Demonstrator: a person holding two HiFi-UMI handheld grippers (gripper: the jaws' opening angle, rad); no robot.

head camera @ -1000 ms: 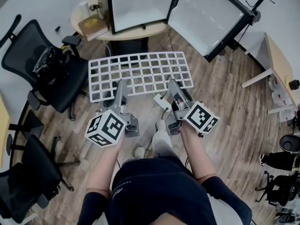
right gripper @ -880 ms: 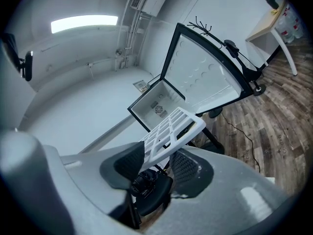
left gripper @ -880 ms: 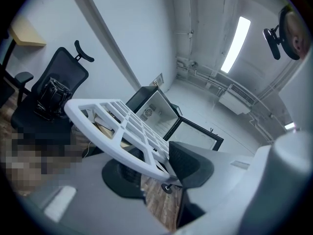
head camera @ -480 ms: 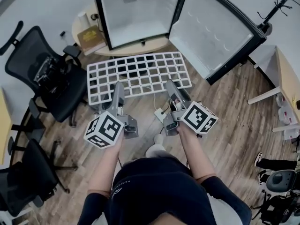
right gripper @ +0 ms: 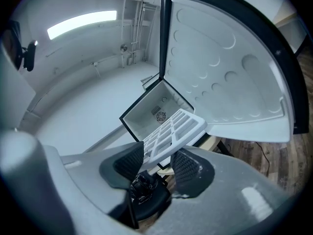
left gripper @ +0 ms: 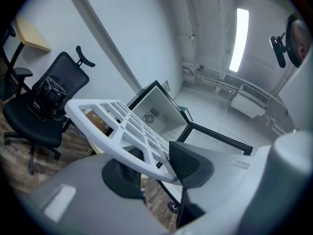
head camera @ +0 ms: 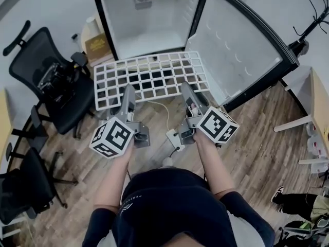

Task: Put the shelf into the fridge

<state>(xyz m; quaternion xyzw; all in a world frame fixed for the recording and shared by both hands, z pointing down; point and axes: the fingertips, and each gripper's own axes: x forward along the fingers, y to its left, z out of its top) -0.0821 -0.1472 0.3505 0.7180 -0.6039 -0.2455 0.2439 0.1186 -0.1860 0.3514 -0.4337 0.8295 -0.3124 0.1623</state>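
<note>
We're carrying the grid shelf (head camera: 151, 71), far edge at the mouth of the open fridge (head camera: 144, 24), left gripper (head camera: 128, 90) and right gripper (head camera: 185, 86) clamped on its near edge, the right's jaws just eased wider; next we slide it in level.

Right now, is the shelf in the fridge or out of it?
Out. The white shelf is carried in front of the open fridge, far edge near the opening; the fridge's inside shows bare.
</note>
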